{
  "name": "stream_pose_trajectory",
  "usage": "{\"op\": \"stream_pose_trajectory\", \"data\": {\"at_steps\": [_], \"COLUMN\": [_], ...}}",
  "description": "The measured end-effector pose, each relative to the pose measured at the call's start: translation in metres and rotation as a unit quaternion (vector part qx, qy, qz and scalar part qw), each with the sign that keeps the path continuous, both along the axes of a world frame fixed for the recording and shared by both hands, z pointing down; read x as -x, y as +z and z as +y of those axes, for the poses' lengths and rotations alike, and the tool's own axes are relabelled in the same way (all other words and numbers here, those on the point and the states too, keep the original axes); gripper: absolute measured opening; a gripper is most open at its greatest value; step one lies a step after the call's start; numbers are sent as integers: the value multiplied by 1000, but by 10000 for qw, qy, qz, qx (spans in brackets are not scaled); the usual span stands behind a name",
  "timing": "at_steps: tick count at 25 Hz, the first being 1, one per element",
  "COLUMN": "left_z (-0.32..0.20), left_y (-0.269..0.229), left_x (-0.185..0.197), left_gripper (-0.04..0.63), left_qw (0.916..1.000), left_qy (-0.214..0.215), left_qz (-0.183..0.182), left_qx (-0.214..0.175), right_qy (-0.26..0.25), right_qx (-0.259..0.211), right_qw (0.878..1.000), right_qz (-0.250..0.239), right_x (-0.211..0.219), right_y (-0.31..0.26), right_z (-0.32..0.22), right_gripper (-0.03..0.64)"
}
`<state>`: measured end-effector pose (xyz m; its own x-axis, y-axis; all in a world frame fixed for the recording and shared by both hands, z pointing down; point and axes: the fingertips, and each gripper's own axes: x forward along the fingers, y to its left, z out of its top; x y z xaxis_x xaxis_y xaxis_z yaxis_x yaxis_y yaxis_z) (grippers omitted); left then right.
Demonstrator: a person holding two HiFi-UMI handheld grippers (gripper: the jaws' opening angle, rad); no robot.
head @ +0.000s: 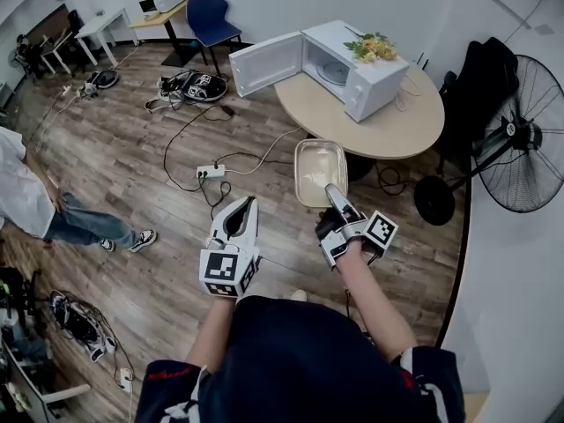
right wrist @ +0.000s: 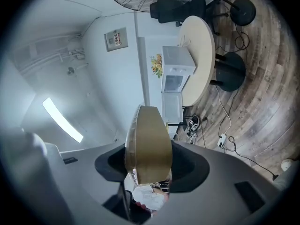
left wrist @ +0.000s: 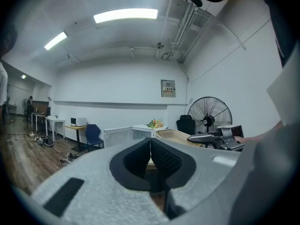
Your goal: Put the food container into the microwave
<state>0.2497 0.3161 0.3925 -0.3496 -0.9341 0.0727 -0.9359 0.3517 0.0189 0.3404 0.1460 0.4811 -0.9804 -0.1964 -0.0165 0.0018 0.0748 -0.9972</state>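
Observation:
My right gripper [head: 333, 189] is shut on the near rim of a shallow, pale rectangular food container [head: 319, 173], held out level over the wood floor. In the right gripper view the container [right wrist: 147, 144] stands edge-on between the jaws. Beyond it a white microwave [head: 352, 69] sits on the round table [head: 397, 130] with its door [head: 266, 63] swung open to the left. My left gripper [head: 244, 204] hangs beside the right one, lower left of the container; its jaws are shut with nothing between them [left wrist: 150, 146]. The left gripper view also shows the container [left wrist: 176, 135].
Yellow flowers [head: 370, 48] lie on the microwave. A large standing fan [head: 520, 139] and a dark chair [head: 480, 82] stand right of the table. Cables and a power strip [head: 210, 172] trail over the floor. A person [head: 35, 205] stands at the left, a blue chair [head: 210, 16] at the back.

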Motion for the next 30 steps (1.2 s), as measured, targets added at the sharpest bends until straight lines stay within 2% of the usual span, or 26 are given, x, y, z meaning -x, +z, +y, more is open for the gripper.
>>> {"op": "stream_pose_trajectory", "data": {"at_steps": [7, 14, 20, 30], "left_z": [-17, -36, -55, -85], "left_y": [10, 19, 20, 8], "left_x": [0, 32, 88, 208], "left_gripper": [18, 18, 18, 18], "left_qw": [9998, 9996, 9996, 9995], "left_qy": [78, 139, 169, 199], "left_qz": [100, 141, 171, 248], "left_qx": [169, 206, 158, 81], "right_qy": [77, 108, 109, 143], "right_qx": [71, 201, 185, 228], "right_qw": [9999, 9997, 9997, 9996], "right_qz": [-45, 42, 74, 87], "right_x": [0, 28, 83, 199], "right_y": [-1, 11, 10, 0], "right_z": [-16, -29, -45, -73], "right_gripper": [213, 213, 213, 213]}}
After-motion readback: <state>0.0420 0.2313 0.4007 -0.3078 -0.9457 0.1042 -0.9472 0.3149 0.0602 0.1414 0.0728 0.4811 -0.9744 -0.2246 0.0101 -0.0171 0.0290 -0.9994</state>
